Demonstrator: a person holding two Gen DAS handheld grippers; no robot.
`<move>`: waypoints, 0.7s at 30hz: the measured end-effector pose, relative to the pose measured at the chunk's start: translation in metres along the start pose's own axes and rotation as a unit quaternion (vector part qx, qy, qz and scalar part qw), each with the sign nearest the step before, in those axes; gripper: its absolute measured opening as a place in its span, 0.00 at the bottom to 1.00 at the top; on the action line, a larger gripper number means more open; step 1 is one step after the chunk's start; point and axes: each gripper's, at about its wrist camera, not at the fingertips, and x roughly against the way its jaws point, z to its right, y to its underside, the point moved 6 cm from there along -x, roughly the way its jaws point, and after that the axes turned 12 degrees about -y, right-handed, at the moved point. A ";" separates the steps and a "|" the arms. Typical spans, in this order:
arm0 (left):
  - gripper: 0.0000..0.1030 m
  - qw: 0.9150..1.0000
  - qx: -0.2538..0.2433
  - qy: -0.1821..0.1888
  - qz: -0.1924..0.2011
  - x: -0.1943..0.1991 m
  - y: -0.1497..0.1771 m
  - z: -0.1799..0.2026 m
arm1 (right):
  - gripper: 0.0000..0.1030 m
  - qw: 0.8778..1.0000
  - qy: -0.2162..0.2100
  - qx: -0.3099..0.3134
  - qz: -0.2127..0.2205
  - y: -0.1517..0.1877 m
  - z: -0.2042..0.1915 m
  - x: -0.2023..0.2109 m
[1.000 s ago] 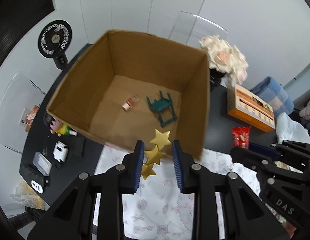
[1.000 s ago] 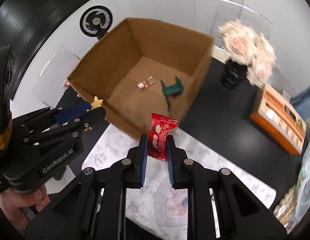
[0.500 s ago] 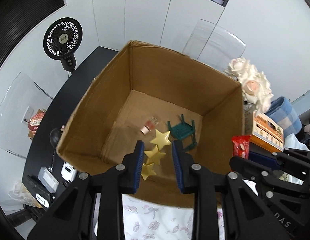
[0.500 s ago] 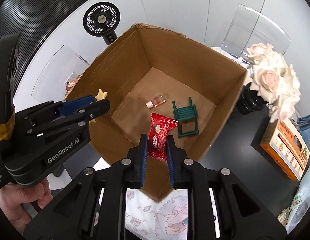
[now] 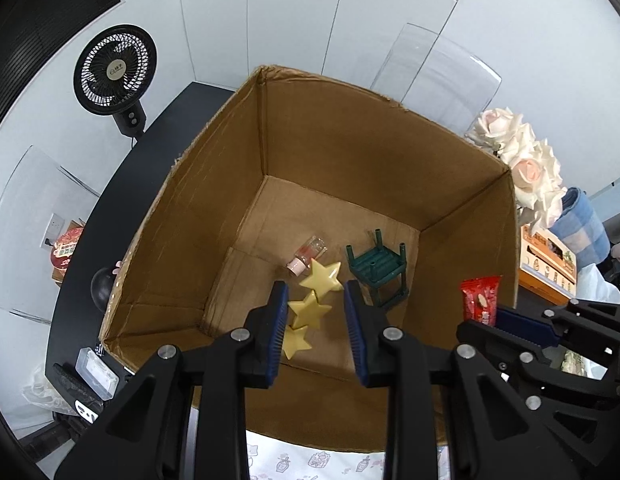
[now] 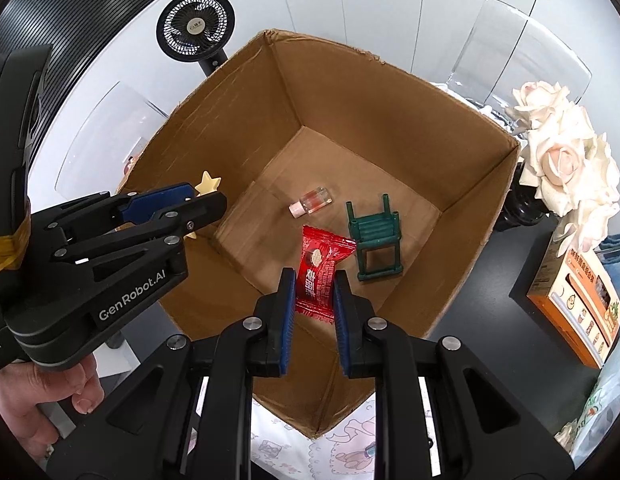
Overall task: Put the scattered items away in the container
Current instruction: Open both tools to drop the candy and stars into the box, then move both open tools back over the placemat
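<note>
both grippers have moved forward since the earlier frames and now hang over the open cardboard box [image 5: 342, 184] rather than short of its near wall. the left gripper [image 5: 316, 320] has its jaws spread, and the yellow star string [image 5: 310, 304] sits between them; whether the pads touch it cannot be told. on the box floor lie a small pink-capped bottle [image 6: 312, 202] and a tipped green toy chair [image 6: 376, 236]. the right gripper [image 6: 314, 294] is clenched on a red candy packet [image 6: 320, 272] above the floor.
</note>
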 end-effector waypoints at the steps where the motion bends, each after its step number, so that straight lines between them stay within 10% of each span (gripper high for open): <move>1: 0.28 1.000 -0.001 -0.003 -0.003 -0.001 0.000 0.000 | 0.19 1.000 0.000 0.000 -0.001 0.000 0.000 -0.001; 3: 0.31 1.000 -0.003 -0.001 -0.006 -0.003 -0.001 0.000 | 0.20 1.000 0.003 0.002 -0.001 0.000 0.000 -0.001; 4: 0.47 1.000 -0.003 -0.002 -0.007 -0.004 -0.001 0.000 | 0.22 1.000 0.005 0.003 -0.002 0.001 0.000 -0.002; 5: 0.72 1.000 -0.003 -0.004 -0.005 -0.003 -0.001 -0.001 | 0.35 1.000 0.010 0.007 -0.003 0.001 0.000 -0.002; 8: 0.88 1.000 -0.001 -0.010 0.004 0.000 -0.002 -0.004 | 0.88 0.999 0.032 0.012 0.003 0.002 0.003 -0.001; 21: 0.99 1.000 0.009 -0.006 0.010 0.008 0.000 -0.011 | 1.00 1.000 0.018 -0.004 0.023 0.009 0.008 0.007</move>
